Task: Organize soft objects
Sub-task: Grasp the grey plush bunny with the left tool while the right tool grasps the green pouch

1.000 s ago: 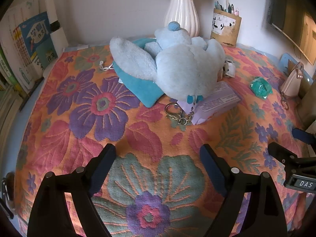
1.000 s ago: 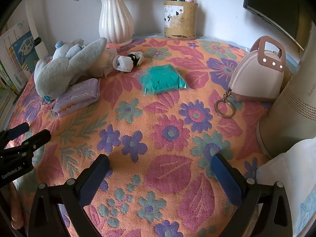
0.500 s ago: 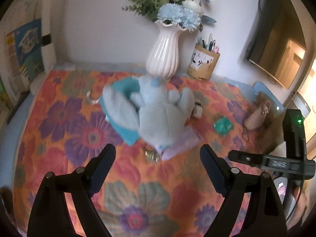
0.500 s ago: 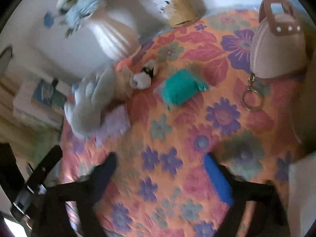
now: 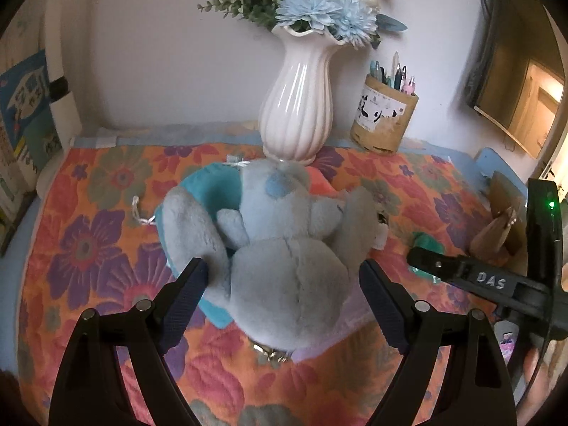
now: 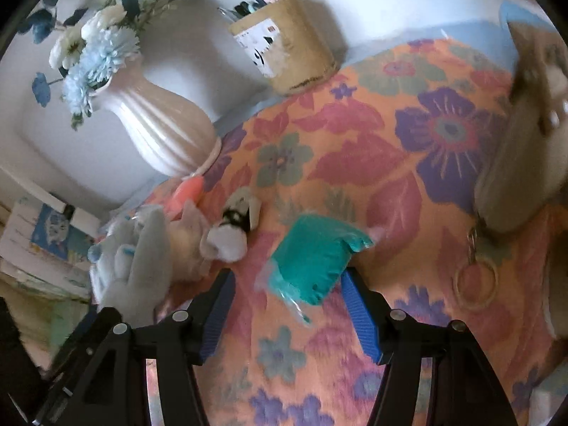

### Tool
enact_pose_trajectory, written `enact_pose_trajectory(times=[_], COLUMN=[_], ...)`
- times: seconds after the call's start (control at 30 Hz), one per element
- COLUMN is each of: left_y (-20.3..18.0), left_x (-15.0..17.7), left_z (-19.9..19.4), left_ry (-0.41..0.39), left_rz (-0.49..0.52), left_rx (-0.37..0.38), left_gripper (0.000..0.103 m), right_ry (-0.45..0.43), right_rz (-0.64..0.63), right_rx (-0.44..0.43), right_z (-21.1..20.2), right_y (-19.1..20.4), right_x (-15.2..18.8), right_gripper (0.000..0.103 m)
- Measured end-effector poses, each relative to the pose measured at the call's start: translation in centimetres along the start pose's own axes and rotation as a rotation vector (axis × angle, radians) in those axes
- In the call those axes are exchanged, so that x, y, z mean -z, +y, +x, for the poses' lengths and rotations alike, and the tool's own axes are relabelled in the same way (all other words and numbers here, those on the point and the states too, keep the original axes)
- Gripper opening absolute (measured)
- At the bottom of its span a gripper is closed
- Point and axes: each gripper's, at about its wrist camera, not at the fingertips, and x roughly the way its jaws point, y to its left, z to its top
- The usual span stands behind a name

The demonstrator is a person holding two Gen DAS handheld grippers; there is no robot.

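While the left gripper (image 5: 282, 289) is hovering over the floral-clothed surface (image 5: 88, 248), its jaws are standing wide apart on either side of the grey-blue plush toy (image 5: 284, 248), and I cannot tell whether the pads are pressing the fur or just flanking it; the plush toy is lying on a teal pouch (image 5: 209, 191) and partly over a lilac packet (image 5: 340, 333), with a metal keyring (image 5: 268, 351) peeking out beneath it; a white ribbed vase (image 5: 296, 106) of blue flowers is standing just behind it, and a pen holder (image 5: 383, 120) is sitting to the vase's right against the wall; the right gripper (image 6: 287, 312) is showing at the right edge of the left wrist view, with part of a person's hand below it; its jaws have just been closing and are now sitting half open, the teal packet (image 6: 312, 259) lying between the tips, the right pad at the packet's edge and the left pad clear of it, so nothing is being gripped; a small white and black plush (image 6: 234, 227) is lying just left of the teal packet; a beige handbag (image 6: 514, 163) with a ring on a chain (image 6: 475, 287) is resting at the right, blurred.
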Motion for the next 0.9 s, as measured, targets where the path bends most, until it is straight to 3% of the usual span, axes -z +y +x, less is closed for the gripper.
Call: enact_pose_trajectory(times=[0.2,0.27,0.33,0.43,0.47,0.53,0.6,0.77,0.8,0.83,0.87,0.9], left_y=[-0.4,-0.5,-0.6,-0.7,-0.6,-0.3,0.0,1.1,1.5,1.7,1.9,2.0], left_x=[0.1,0.1,0.1,0.1,0.2,0.6,1.0,2.5,2.7,2.8,2.8,2.7], left_z=[0.9,0.9,0.7,-0.3,-0.8,-2.1,-3.4,-5.2,-5.2,-5.0,-4.8,-4.6], left_ry=[-0.003,-0.013,-0.023,-0.037,-0.040,-0.060,-0.064,-0.052,-0.044,-0.030,-0.021,-0.015], left_rz=[0.027,0.037,0.047,0.055,0.047,0.033,0.016,0.002,-0.008,-0.028,-0.042,-0.055], left_rx=[-0.037,-0.042,-0.047,-0.031,-0.029,-0.012,0.013,0.068,0.070,0.078,0.094,0.119], left_gripper=[0.081,0.075,0.065,0.046,0.042,0.019,0.012,0.013,0.021,0.042,0.052,0.074], right_ry=[-0.081,-0.099,-0.104,-0.102,-0.100,-0.116,-0.158,-0.184,-0.185,-0.182,-0.175,-0.168], right_rz=[-0.087,-0.116,-0.125,-0.135,-0.149,-0.174,-0.216,-0.279,-0.279,-0.275,-0.262,-0.251], right_rx=[0.082,0.140,0.160,0.139,0.123,0.068,0.024,-0.010,-0.011,-0.015,-0.023,-0.026], right_z=[1.0,1.0,1.1,0.9,0.7,-0.2,-1.6,-3.7,-3.9,-4.1,-4.1,-3.8], right_y=[1.3,1.7,1.6,1.5,1.5,1.8,2.3,2.6,2.5,2.3,2.0,2.0], right_x=[0.0,0.3,0.4,0.5,0.6,1.2,2.1,4.3,4.5,4.7,4.6,4.4], right_gripper=[0.060,0.045,0.039,0.038,0.038,0.038,0.038,0.038,0.038,0.038,0.038,0.038])
